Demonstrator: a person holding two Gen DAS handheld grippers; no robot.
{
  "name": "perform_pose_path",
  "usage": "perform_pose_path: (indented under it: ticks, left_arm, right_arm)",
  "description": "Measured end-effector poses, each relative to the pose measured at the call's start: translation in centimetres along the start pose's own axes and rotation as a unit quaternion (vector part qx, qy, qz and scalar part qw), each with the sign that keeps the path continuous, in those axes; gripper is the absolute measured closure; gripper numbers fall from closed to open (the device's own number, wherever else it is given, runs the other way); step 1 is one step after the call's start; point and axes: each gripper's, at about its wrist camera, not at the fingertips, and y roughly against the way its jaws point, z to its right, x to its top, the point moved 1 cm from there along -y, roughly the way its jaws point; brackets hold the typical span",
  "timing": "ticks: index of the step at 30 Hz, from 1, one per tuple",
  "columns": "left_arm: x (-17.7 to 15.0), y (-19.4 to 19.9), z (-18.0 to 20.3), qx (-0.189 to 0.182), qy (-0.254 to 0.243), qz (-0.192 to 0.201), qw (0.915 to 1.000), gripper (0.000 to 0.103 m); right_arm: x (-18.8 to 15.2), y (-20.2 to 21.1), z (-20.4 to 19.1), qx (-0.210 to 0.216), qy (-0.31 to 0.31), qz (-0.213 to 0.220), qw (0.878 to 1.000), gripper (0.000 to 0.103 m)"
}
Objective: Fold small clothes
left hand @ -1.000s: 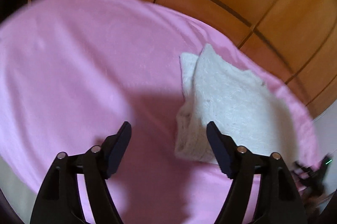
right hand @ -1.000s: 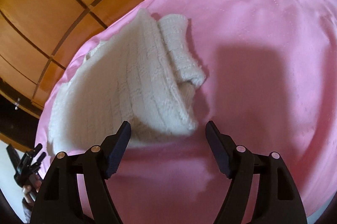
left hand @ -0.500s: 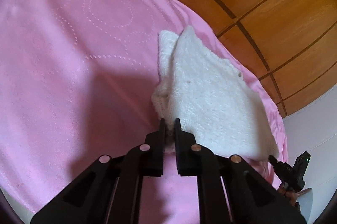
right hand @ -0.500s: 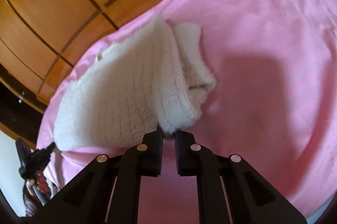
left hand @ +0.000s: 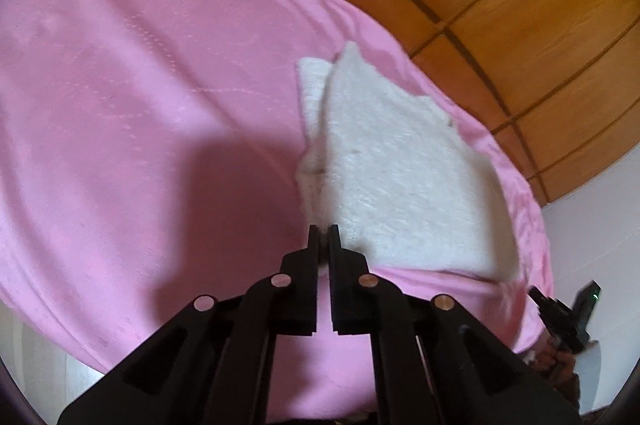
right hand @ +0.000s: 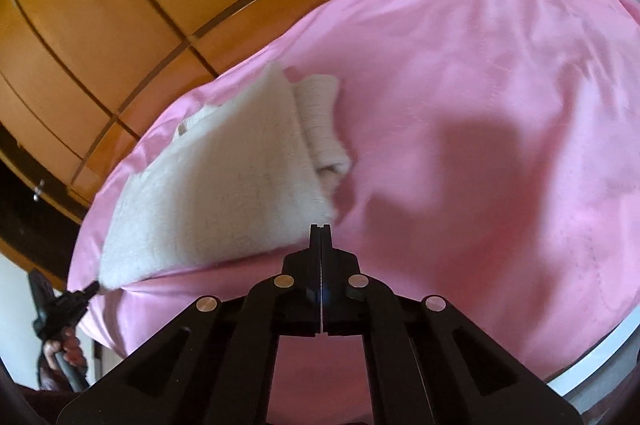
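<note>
Now both the left gripper (left hand: 323, 229) and right gripper (right hand: 321, 228) have clamped the white knit (left hand: 400, 177) near edge, apparently lifting; next, carry it over to fold.

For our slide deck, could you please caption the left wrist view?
Left hand-held gripper pinching a white knitted garment's corner over a pink sheet.

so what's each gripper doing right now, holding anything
left gripper: closed on a corner of the white knitted garment.
right gripper: closed on the garment's other near corner.
</note>
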Motion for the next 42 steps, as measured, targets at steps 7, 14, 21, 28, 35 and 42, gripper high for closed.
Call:
perform_pose_path:
  ticks: [7, 14, 21, 28, 35, 42]
  left_arm:
    - [0.8, 0.4, -0.3, 0.038, 0.016, 0.029, 0.9987, 0.076]
    - [1.3, 2.7, 1.2, 0.092, -0.016, 0.079, 0.9925, 0.046]
    - [1.7, 3.6, 5.9, 0.101, -0.106, 0.117, 0.9823, 0.026]
    - [2.3, -2.2, 8.4, 0.076, -0.139, 0.048, 0.9861, 0.048]
    - [3.1, -6.5, 6.7, 0.051, -0.096, -0.022, 0.9938, 0.068]
    - [3.2, -6.8, 5.8, 0.002, -0.067, -0.030, 0.9973, 0.065]
  right_arm:
    - [1.9, -1.0, 0.7, 0.003, -0.028, 0.020, 0.999, 0.034]
    - [5.5, -6.5, -1.0, 0.031, -0.022, -0.010, 0.999, 0.034]
    - [6.1, -10.5, -1.7, 0.053, -0.009, -0.051, 0.997, 0.041]
    - [6.2, -9.6, -3.2, 0.071, 0.009, -0.069, 0.995, 0.085]
    - [8.1, -5.6, -11.2, 0.161, 0.045, -0.041, 0.985, 0.087]
    - [6.2, -7.4, -25.3, 0.226, 0.156, -0.075, 0.959, 0.088]
